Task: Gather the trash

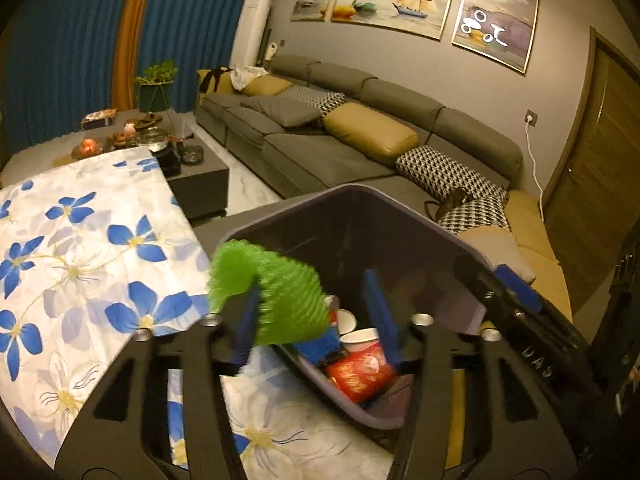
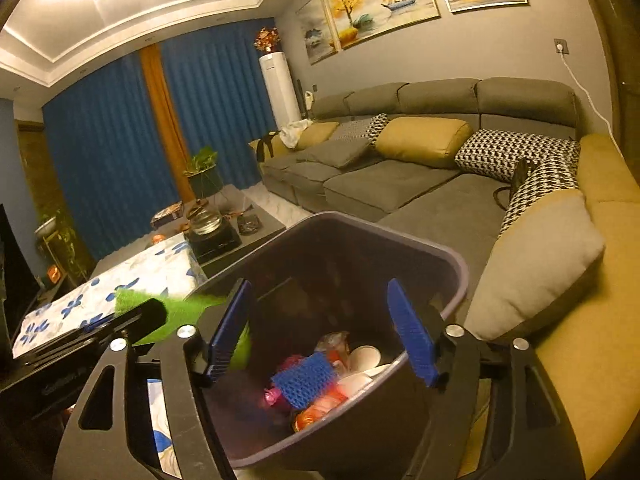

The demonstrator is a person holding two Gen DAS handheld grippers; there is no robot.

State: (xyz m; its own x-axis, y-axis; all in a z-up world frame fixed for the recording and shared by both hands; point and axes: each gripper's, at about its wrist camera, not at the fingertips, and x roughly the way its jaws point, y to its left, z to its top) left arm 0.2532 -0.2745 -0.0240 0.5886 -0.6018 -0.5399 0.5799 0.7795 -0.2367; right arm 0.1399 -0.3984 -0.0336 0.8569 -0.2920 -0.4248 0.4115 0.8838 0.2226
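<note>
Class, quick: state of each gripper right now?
Left gripper: open; fuzzy green mesh sponge between its fingers, apparently released above the dark plastic trash bin.
Right gripper: open, empty, over the bin.

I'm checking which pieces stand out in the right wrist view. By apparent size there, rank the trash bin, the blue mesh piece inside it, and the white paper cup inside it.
1. trash bin, by far the largest.
2. blue mesh piece.
3. white paper cup, partly hidden, so slightly unsure.

The desk (image 1: 80,240) wears a white cloth with blue flowers; the dark bin (image 1: 360,216) sits at its corner.
</note>
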